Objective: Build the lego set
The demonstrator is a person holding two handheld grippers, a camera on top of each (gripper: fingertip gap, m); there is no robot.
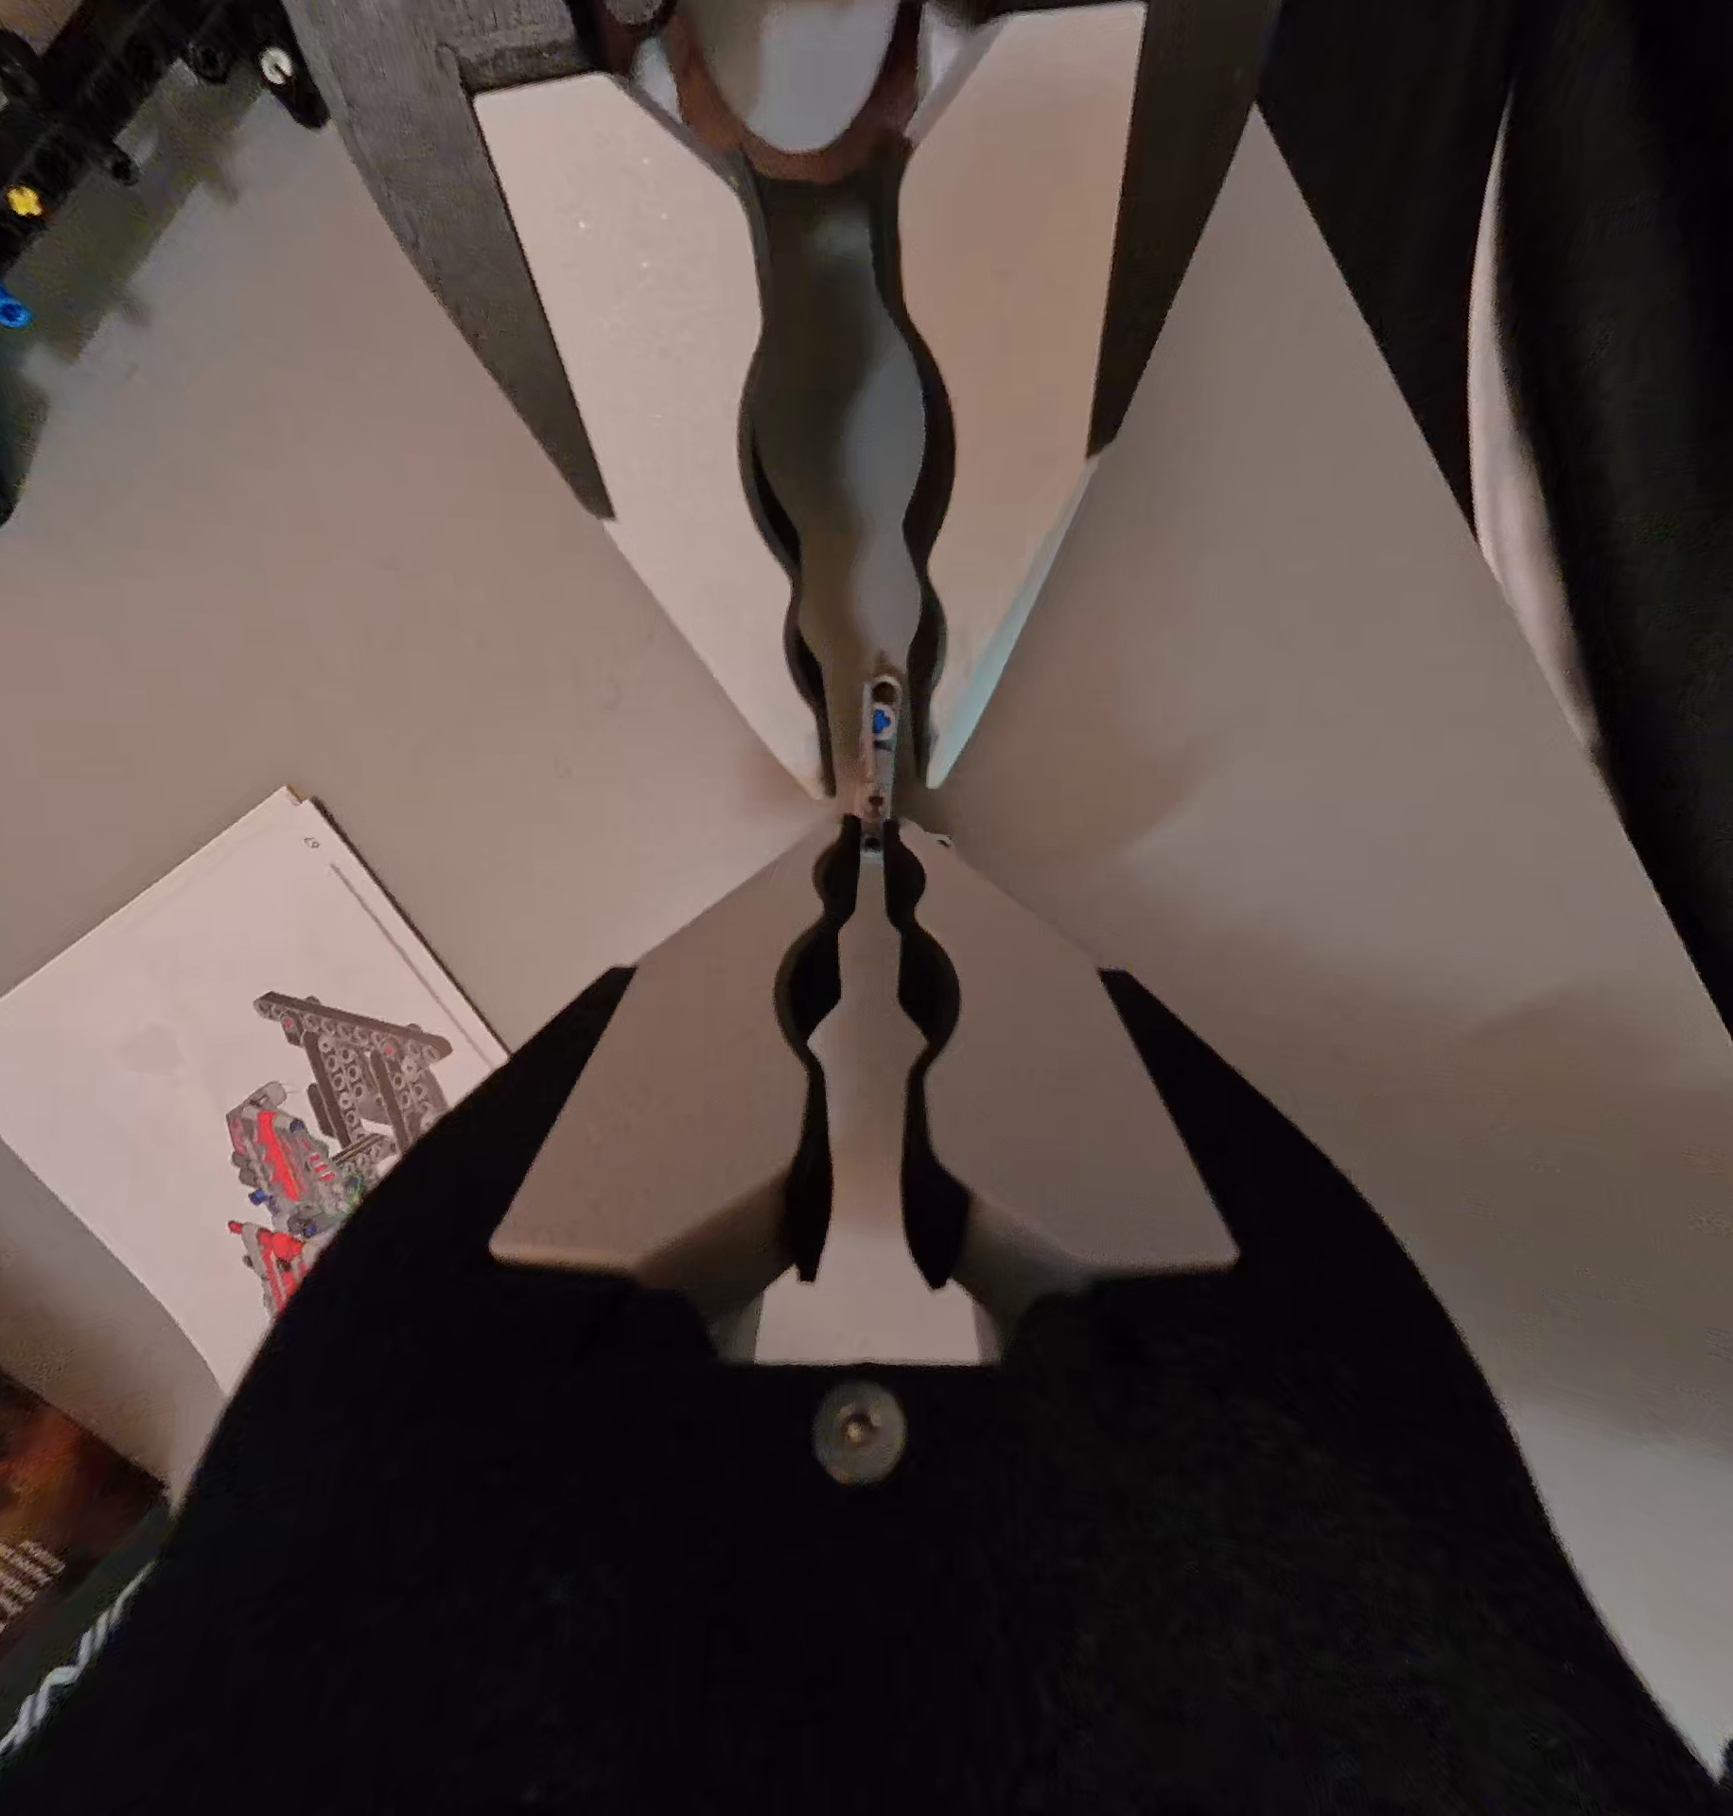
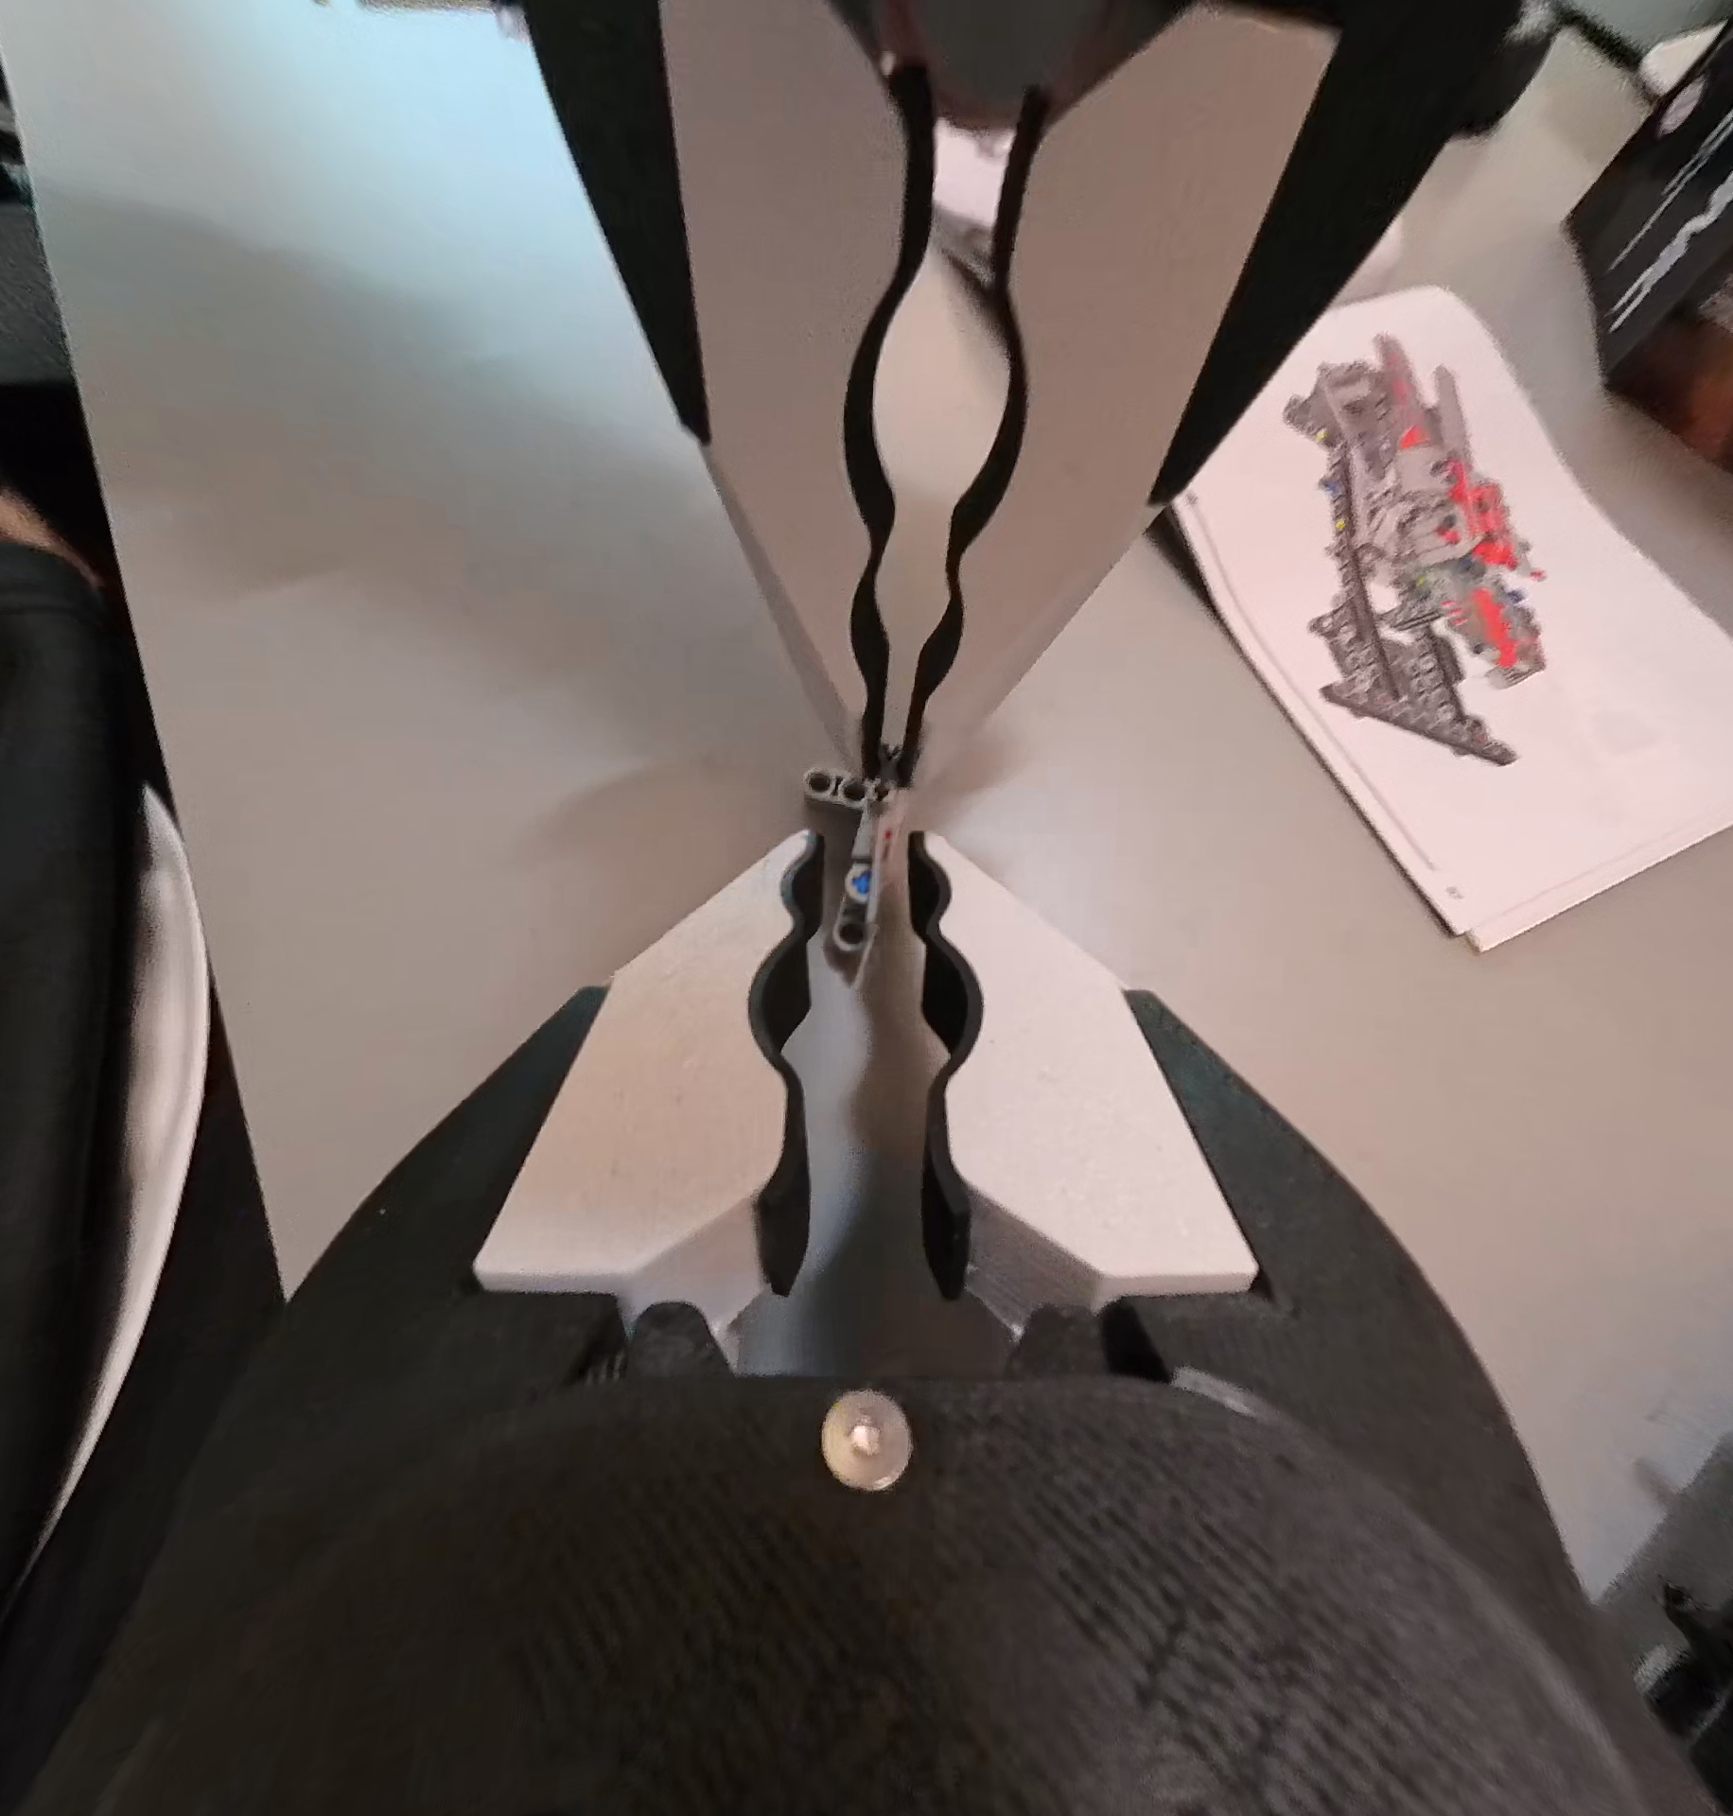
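A small grey lego beam (image 1: 879, 752) with a blue pin (image 1: 879, 722) in it hangs above the white table (image 1: 332, 590), between two grippers that meet tip to tip. My left gripper (image 1: 870, 835) is shut on the beam's near end. My right gripper (image 1: 877, 781) comes from the top of the left wrist view. In the right wrist view my right gripper (image 2: 865, 845) has its fingers a little apart on either side of the beam (image 2: 855, 899), with gaps showing. The left gripper (image 2: 887, 752) pinches the bent end there.
An open instruction booklet (image 1: 204, 1032) lies on the table and also shows in the right wrist view (image 2: 1492, 629). A dark box (image 2: 1708, 197) stands beyond it. A black lego build (image 1: 27, 147) sits at the far left. A person's dark clothing (image 1: 1629, 393) is at the table edge. Left and right tips are no more than a few centimetres apart. The black lego build (image 1: 27, 147) is about 15 cm from my right fingertips.
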